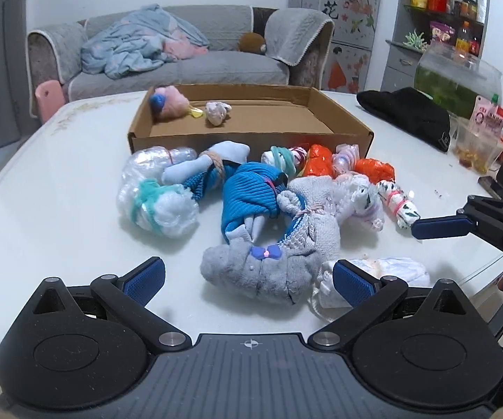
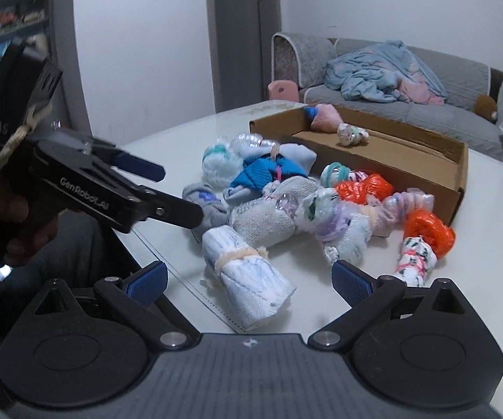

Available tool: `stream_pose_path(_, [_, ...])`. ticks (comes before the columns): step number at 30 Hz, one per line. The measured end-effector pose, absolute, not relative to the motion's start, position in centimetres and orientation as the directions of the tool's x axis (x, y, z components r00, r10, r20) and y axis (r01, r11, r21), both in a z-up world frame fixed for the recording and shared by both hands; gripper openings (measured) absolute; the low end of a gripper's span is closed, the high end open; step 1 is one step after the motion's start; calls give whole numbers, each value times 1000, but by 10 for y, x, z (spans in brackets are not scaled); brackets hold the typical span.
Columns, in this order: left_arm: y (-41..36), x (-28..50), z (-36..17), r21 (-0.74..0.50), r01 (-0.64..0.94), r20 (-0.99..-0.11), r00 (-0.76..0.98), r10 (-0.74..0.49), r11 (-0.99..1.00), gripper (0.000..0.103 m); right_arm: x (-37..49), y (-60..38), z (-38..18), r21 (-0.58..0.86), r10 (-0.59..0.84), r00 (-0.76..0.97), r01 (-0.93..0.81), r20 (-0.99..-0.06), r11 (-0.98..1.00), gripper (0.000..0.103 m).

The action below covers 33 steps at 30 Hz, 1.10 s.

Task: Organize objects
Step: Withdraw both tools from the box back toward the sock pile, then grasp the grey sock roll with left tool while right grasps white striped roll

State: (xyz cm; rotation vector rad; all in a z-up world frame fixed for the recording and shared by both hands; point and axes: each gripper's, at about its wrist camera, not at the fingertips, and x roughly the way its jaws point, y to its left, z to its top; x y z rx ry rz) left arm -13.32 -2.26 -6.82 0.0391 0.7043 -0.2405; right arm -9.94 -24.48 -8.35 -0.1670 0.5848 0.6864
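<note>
A pile of several tied sock and cloth bundles (image 1: 262,195) lies on the white table (image 1: 59,209) in front of an open cardboard box (image 1: 251,136). The box holds a pink bundle (image 1: 169,103) and a small pale bundle (image 1: 216,111). My left gripper (image 1: 249,279) is open, its fingers either side of a grey bundle with a blue bow (image 1: 258,269). My right gripper (image 2: 249,281) is open over a white bundle tied with a band (image 2: 248,279). The box (image 2: 373,160) and the left gripper (image 2: 167,188) also show in the right wrist view.
A black cloth (image 1: 408,115), a fish bowl (image 1: 457,80) and a plastic cup with food (image 1: 478,143) stand at the table's right. A grey sofa (image 1: 181,52) with a blue blanket is behind the table. The table's near edge (image 2: 195,296) runs beside the white bundle.
</note>
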Motion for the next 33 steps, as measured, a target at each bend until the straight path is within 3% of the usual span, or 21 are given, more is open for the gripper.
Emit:
stream_pose_path(6, [-24,-123,-83,-19,230,-662,726,-185,973,102,-87,-240,-94,30,550,616,-650,-564,759,94])
stream_pose_path(8, [-23,-120,-87,-27,234,-663,723,-192,972,102,-86,-239,-99,27,547,607,-655,-576,755,82])
stream_pose_path(13, [-22,-115,-93,-47,242,-664,717,-211,969,102,-95,-241,-108,17,553,590,-675,-588,737,70])
stream_pose_path(16, [-24,-113,-96,-42,255,-664,715,-217,966,102,-99,-243,-107,28,568,588,-680,-576,733,53])
stream_pose_path(21, [-21,-116,-100,-84,256,-638,729,-249,963,91,-100,-250,-108,75,587,584,-671,-561,738,44])
stream_pose_path(23, [-24,-117,-99,-66,266,-628,738,-247,962,71,-102,-253,-108,93,597,579,-670,-554,736,39])
stream_pose_path(33, [-13,-126,-86,-78,246,-615,751,-241,966,65,-102,-265,-93,158,628,573,-660,-527,735,35])
